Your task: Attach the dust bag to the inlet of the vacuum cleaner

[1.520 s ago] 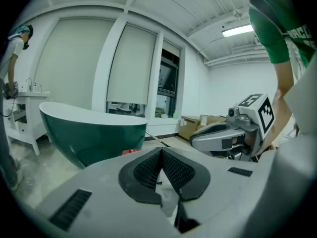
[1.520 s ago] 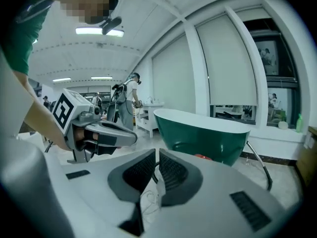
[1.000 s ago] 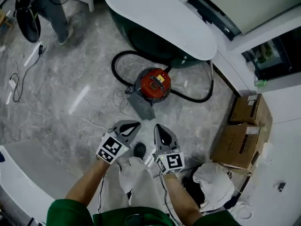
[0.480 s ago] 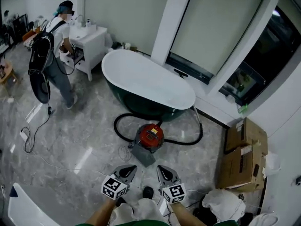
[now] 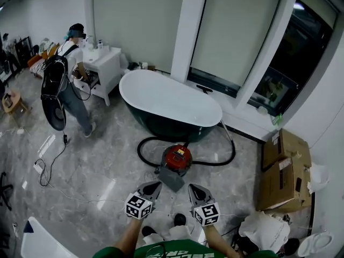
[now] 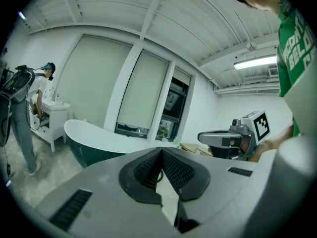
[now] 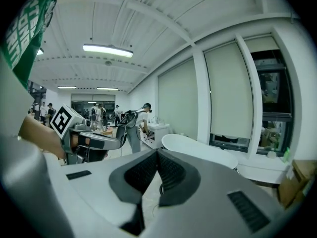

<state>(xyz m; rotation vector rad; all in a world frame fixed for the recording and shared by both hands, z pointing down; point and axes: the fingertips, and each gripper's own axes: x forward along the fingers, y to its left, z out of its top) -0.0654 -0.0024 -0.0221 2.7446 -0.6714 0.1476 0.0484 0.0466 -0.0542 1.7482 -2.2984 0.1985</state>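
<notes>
The red vacuum cleaner [image 5: 177,159] stands on the marble floor in front of the bathtub, its black hose [image 5: 145,149] looped around it. A grey flat piece [image 5: 171,179], possibly the dust bag, lies against its near side. My left gripper [image 5: 155,185] and right gripper [image 5: 192,187] hover side by side just short of that piece, both pointing at the vacuum. In the left gripper view the left gripper [image 6: 160,150] is shut with nothing between the pads, and so is the right gripper [image 7: 157,151] in its own view.
A dark green bathtub [image 5: 169,107] sits behind the vacuum. Cardboard boxes [image 5: 285,168] and a white bag [image 5: 266,230] crowd the right wall. A person with a backpack [image 5: 63,87] stands at a white vanity [image 5: 106,64], with cables [image 5: 51,171] on the floor at left.
The head view has lifted from a steep downward look to take in the room. Both grippers stay shut and side by side, now lower in the picture and farther from the vacuum.
</notes>
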